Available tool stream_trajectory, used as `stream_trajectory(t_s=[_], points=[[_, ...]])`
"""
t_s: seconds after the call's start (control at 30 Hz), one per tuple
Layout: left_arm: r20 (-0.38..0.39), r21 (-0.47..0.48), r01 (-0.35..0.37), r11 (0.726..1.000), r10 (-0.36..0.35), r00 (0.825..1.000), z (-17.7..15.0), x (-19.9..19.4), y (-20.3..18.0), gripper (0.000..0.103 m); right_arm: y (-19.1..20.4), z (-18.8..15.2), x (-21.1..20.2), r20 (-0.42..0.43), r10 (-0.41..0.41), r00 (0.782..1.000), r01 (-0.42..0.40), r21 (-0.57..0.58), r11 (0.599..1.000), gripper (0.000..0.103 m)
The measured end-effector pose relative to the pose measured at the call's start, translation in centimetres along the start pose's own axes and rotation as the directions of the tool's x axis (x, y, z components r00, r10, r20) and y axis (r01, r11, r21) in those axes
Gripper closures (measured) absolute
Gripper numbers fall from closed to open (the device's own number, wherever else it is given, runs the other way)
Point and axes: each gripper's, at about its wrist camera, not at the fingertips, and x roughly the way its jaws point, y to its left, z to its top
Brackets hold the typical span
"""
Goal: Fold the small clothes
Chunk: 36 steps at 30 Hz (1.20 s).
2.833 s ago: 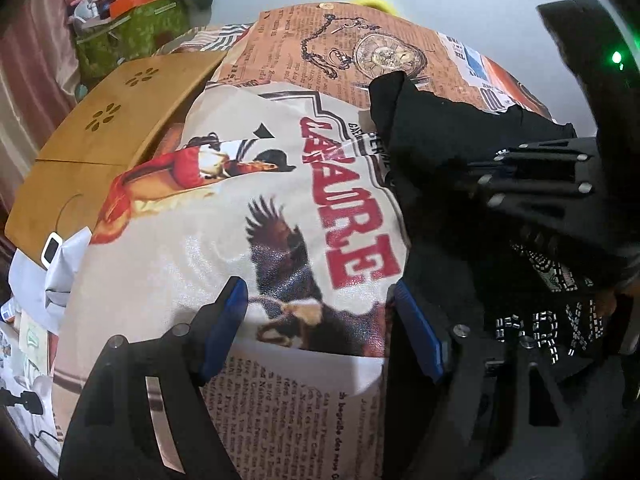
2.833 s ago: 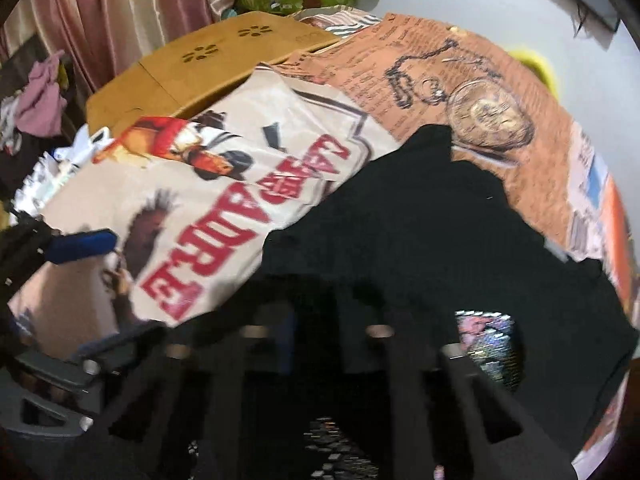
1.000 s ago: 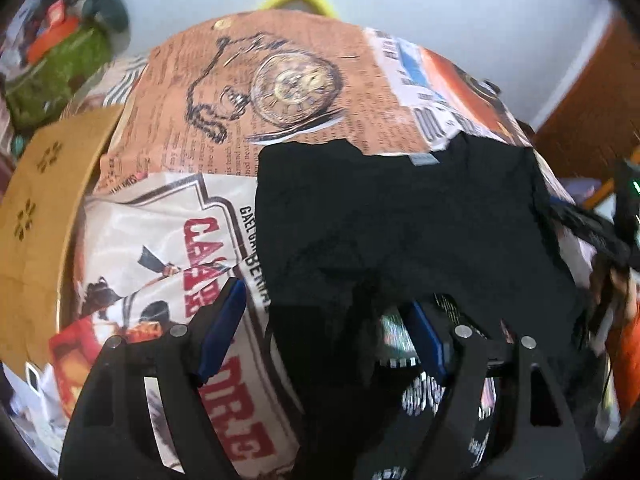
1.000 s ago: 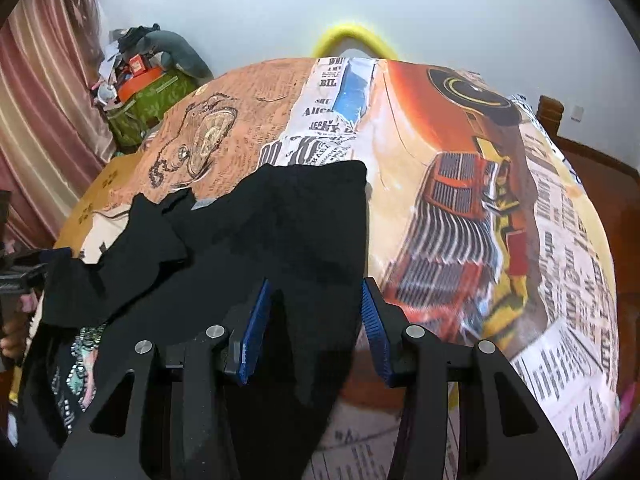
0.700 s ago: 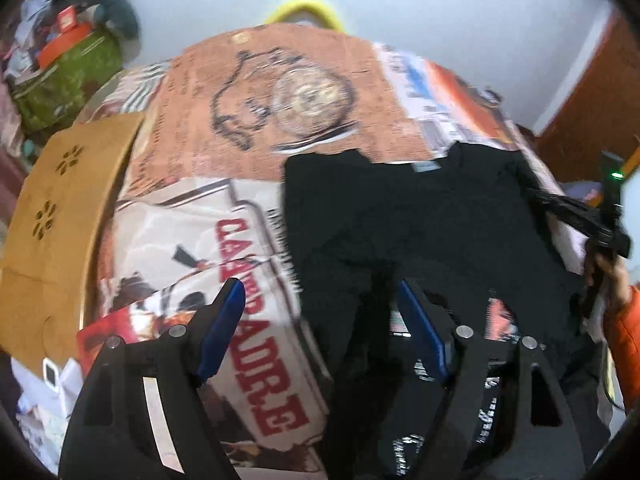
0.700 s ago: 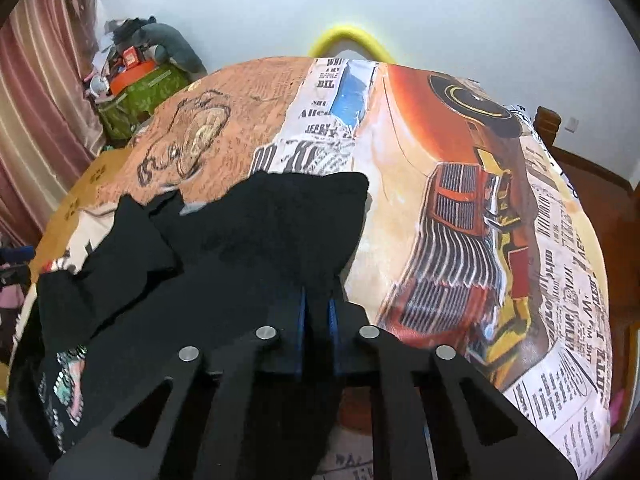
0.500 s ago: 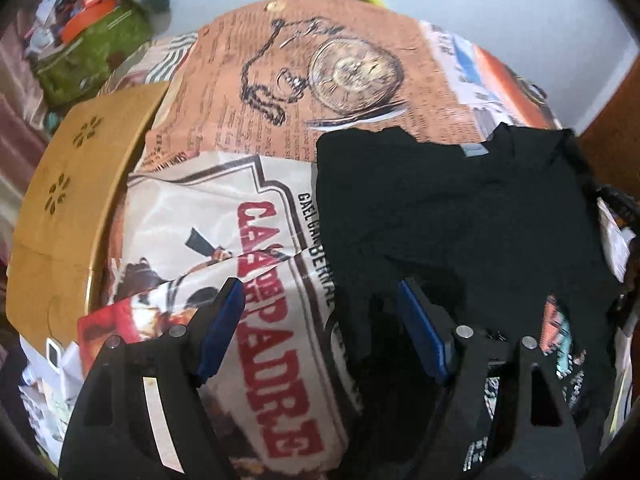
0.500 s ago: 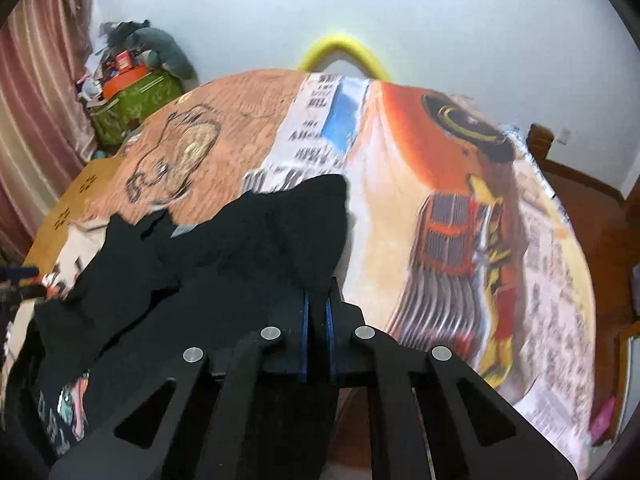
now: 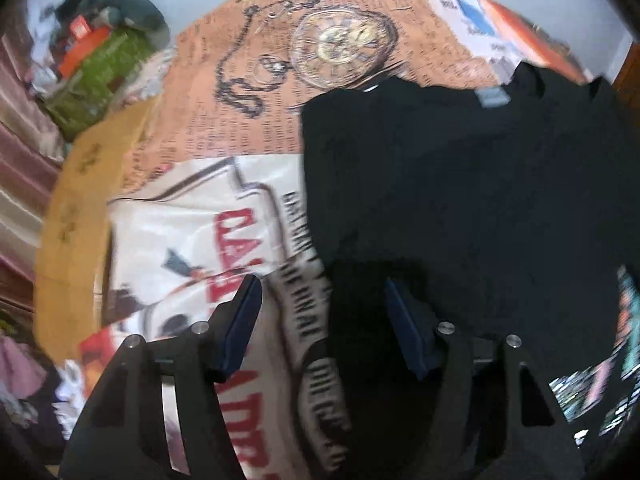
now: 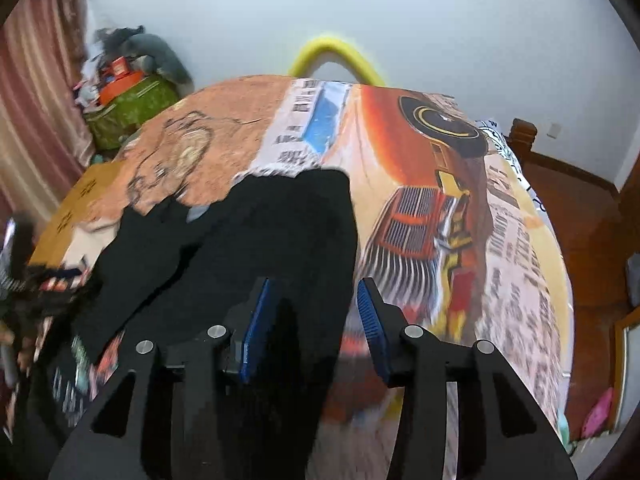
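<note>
A black T-shirt [image 9: 460, 184] lies spread on the printed bedspread [image 9: 248, 128], its collar tag toward the far side and a colourful print at its near right. My left gripper [image 9: 324, 320] is open over the shirt's left edge, blue pads apart, nothing between them. In the right wrist view the same black shirt [image 10: 280, 232] lies with one sleeve laid flat. My right gripper [image 10: 312, 312] is open just above the shirt's right edge, empty.
The bedspread [image 10: 460, 220] shows a pocket watch, red lettering and a red car. A wooden board [image 9: 76, 208] lies at the bed's left edge. A green bag with clutter [image 10: 128, 108] stands by the curtain. A yellow hoop [image 10: 332, 56] stands behind the bed.
My right gripper was shut on the shirt's right edge half a second ago and has opened, letting it go. My left gripper has moved closer to the shirt's left edge.
</note>
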Motion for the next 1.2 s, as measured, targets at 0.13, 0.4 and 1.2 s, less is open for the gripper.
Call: stream_trajectory(t_s=[0.13,0.4,1.2], points=[[-0.018,-0.043,0.021,0.999,-0.022,1.000,-2.5,-1.0,1.5,0.038,0.8,-3.3,-2.0,-0.038,0.074,0.997,-0.074,-0.014,0.997,0.055],[-0.030,-0.052,0.019,0.998,-0.020,0.999,-8.4,-5.4,3.7,0.037,3.2,-9.4,-3.3,-0.138,0.058,0.989,-0.070,-0.088,0.994,0.054],[0.005,-0.031,0.174,0.984,-0.174,0.985,-21.7,-13.9,0.2,0.097,3.0,-19.9,-9.4,-0.217,0.117,0.969,-0.106,0.062,0.992,0.060]])
